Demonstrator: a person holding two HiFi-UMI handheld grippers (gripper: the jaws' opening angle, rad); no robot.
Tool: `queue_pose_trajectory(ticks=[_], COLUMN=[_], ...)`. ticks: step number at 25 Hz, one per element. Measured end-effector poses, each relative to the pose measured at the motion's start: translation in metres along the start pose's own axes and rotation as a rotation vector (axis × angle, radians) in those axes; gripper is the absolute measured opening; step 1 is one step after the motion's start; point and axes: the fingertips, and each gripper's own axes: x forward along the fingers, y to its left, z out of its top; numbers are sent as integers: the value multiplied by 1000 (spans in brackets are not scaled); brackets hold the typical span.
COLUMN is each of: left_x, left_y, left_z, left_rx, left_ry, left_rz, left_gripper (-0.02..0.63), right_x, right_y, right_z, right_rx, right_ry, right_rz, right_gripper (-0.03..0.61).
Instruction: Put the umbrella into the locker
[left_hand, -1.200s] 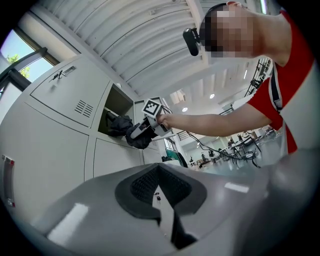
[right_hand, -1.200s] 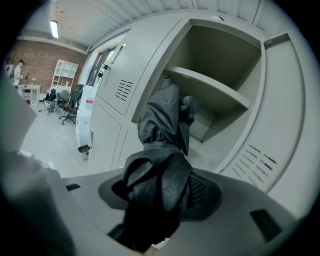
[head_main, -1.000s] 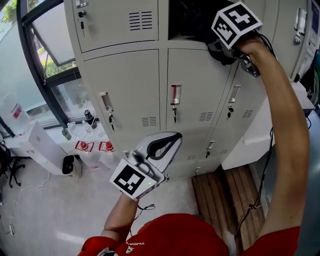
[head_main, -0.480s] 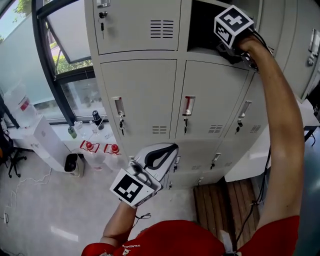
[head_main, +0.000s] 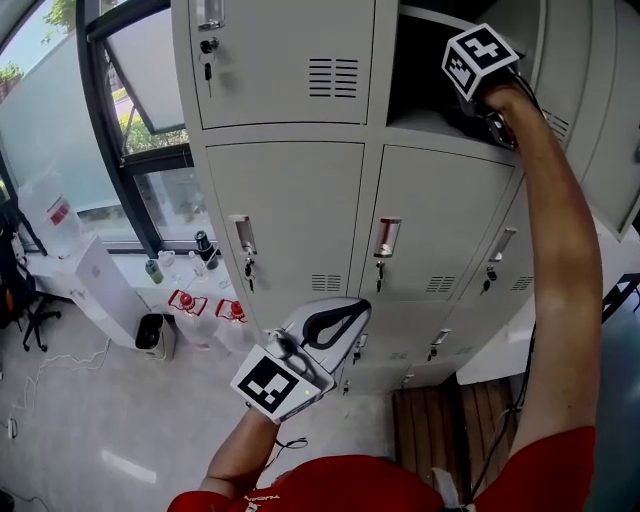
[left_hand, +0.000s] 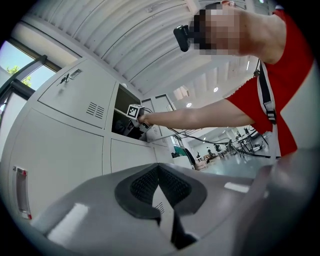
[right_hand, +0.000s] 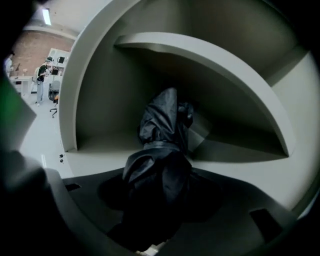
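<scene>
- Your right arm is stretched out further than it was a second ago, and the right gripper (head_main: 490, 105) now sits right in the mouth of the open locker (right_hand: 95, 105), top row. Before, it was only hanging at the front lip.
- The head view has tipped up too, so more of that top row shows now.
- The umbrella (right_hand: 162, 130) goes along for the ride. It's a black folded one, clamped between your right fingers (right_hand: 227, 202). Its far end points deep into the compartment, over the shelf floor and towards the back wall.
- I can't tell whether the far end is resting on the shelf yet or just floating above it, it's too dark in there. The head view barely shows the umbrella at all.
- The grip hasn't changed: the fingers are pressed on the bundled fabric just like a moment ago, with no sign of letting go.
- Your left gripper (left_hand: 159, 187) is basically where it was, low down in front of the closed lockers (head_main: 290, 210). Its fingers (left_hand: 135, 187) are pressed together with nothing between them, so it's just a passenger here.
- My take on the task is that you're at the tail end of the carry. The umbrella is mostly inside, so what's left is probably setting it down on the shelf, opening the right fingers and backing out.
- Watch the loose fabric, it could snag on the fingers as you pull back and drag the thing out with you.
</scene>
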Motion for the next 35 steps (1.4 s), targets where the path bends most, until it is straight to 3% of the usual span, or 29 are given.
queue_pose_trajectory(ticks=[3, 11, 16, 23, 32, 34, 35], left_x=[12, 22, 20, 24, 56, 66, 70], left_y=[7, 14, 21, 31, 34, 37, 37], left_z=[9, -3, -7, -2, 26, 33, 37], left_rx=[18, -11, -23, -28, 62, 75, 80], left_ry=[-34, -8, 2, -32, -81, -82, -86], left_rz=[1, 20, 41, 56, 23, 23, 20], left_gripper=[6, 6, 6, 6, 6, 6, 6], right_x=[8, 27, 40, 4, -82, -104, -116], right_y=[-8, 1, 13, 2, 20, 29, 35], right_z=[-1, -1, 1, 19, 14, 3, -4], right_rx=[-3, -69, -149, -1, -34, -8, 9], right_ry=[12, 17, -7, -211, -549, -634, -683], right_rz=[-7, 41, 61, 110, -50, -55, -53], right_gripper=[235, 239, 293, 322, 319, 291, 231])
